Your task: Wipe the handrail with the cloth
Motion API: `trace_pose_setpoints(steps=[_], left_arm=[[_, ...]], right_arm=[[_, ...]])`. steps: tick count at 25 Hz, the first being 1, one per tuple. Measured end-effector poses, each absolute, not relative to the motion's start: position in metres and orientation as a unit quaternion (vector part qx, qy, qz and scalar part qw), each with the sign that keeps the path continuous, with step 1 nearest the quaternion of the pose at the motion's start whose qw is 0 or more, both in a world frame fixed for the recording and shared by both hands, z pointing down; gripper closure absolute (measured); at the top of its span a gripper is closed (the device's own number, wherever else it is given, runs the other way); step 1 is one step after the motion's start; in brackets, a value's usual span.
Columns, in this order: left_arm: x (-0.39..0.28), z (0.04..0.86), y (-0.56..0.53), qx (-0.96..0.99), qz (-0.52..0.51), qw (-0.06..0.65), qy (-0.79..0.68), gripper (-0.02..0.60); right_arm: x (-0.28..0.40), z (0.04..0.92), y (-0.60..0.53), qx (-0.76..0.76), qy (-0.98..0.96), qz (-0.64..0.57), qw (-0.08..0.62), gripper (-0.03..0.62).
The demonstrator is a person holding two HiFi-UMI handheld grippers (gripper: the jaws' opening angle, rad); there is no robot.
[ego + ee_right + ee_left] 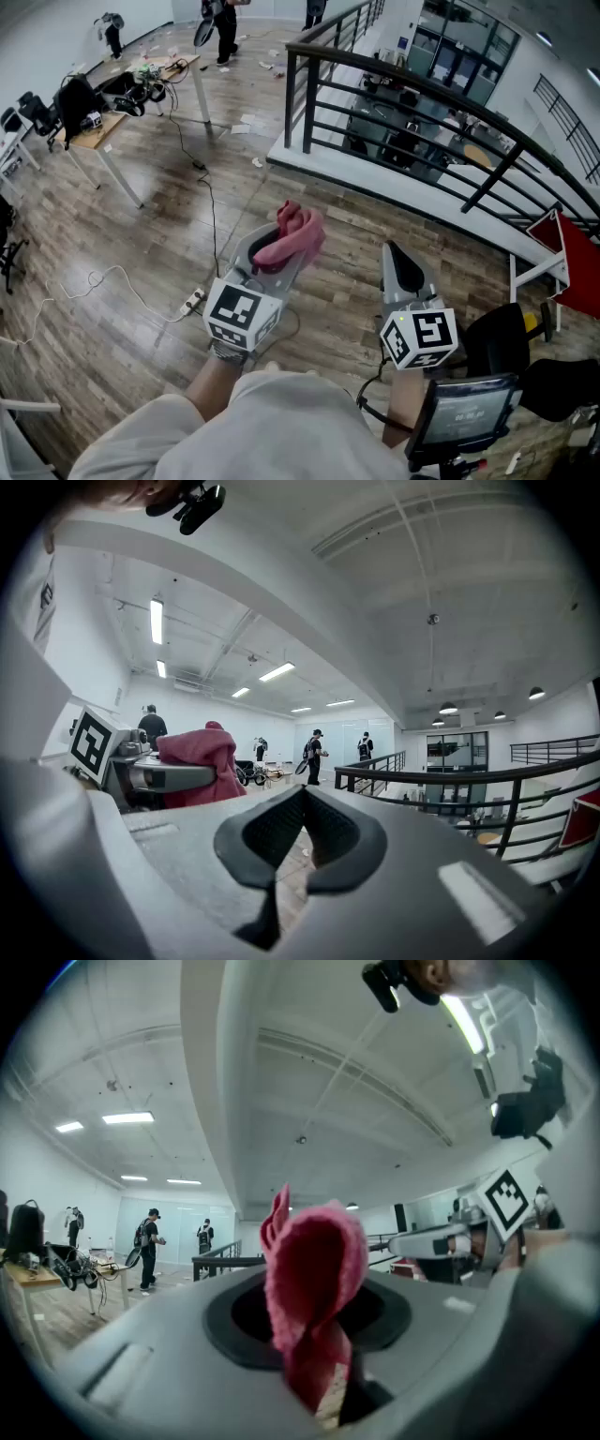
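My left gripper [277, 251] is shut on a crumpled pink cloth [298, 230] that bulges up out of its jaws. In the left gripper view the cloth [314, 1274] stands upright, pinched between the jaws and hiding the tips. My right gripper [398, 258] hangs beside it, shut and empty; its dark pads [323, 855] meet in the right gripper view. The black metal handrail [412, 86] runs diagonally across the back right, well ahead of both grippers and touched by neither. It appears again as the handrail [487, 775] to the right in the right gripper view.
Wooden floor lies below, with a cable [208, 197] and a power strip [192, 302] at my left. Tables with gear [122, 103] stand at the far left. People [225, 28] stand at the back. A black chair [506, 347] and a screen [464, 412] sit close at my right.
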State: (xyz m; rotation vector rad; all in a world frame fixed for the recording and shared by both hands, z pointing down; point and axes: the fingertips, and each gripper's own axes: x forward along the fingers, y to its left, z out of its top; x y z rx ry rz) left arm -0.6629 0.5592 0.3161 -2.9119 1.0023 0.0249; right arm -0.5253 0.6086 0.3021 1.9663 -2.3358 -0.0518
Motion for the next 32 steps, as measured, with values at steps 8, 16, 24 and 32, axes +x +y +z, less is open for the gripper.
trace_pose_setpoints(steps=[8,16,24,32], left_arm=[[-0.671,0.319,0.554,-0.944,0.004,0.033,0.329,0.430],[-0.693,0.318,0.547,-0.942,-0.007,0.042,0.332,0.430],[-0.718,0.324,0.549,-0.944,-0.010,0.037,0.327,0.430],[-0.727,0.329,0.535,-0.944,-0.004,0.025,0.329,0.428]], right_arm=[[-0.535,0.303,0.605,0.635,-0.772,-0.014,0.014,0.591],[-0.562,0.303,0.598,0.619,-0.786,0.014,-0.001,0.591],[-0.599,0.293,0.603,0.613,-0.790,-0.009,0.016,0.591],[-0.609,0.287,0.595,0.611,-0.791,-0.031,0.012,0.591]])
